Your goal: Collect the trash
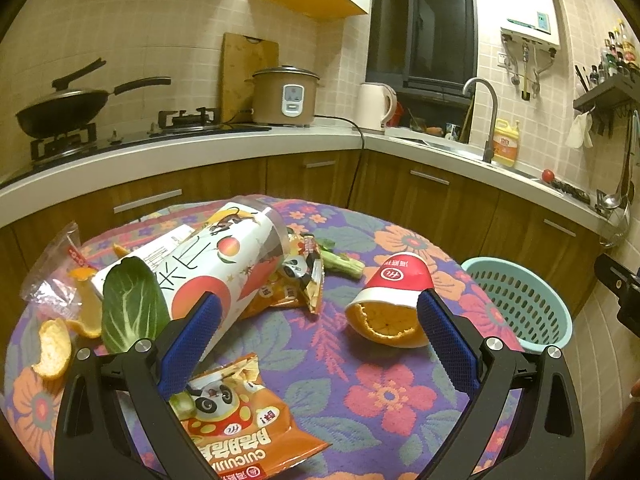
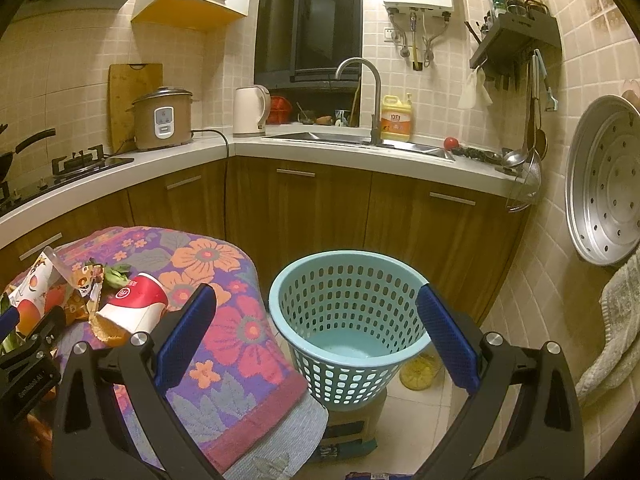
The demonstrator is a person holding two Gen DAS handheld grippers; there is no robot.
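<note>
A floral-clothed table [image 1: 384, 396] carries a tipped red cup [image 1: 394, 300], snack wrappers [image 1: 240, 420], a carton [image 1: 208, 272] and orange peels [image 1: 52, 348]

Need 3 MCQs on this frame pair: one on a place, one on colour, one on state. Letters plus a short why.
1. Where does the laundry-style basket stand relative to the flowered table?
A. On the table
B. Beside the table, raised on a box
C. On the kitchen counter

2. What colour is the upper band of the tipped paper cup?
A. Red
B. Green
C. Black

3. How does the left gripper stand?
A. Shut on the cup
B. Shut on a snack bag
C. Jaws open, holding nothing

Answers:
1. B, the right wrist view shows the basket off the table's edge, sitting on a box on the floor.
2. A, the cup lies on its side with a red band and white rim, orange peel in its mouth.
3. C, the blue pads are spread wide apart with only tablecloth between them.
</note>
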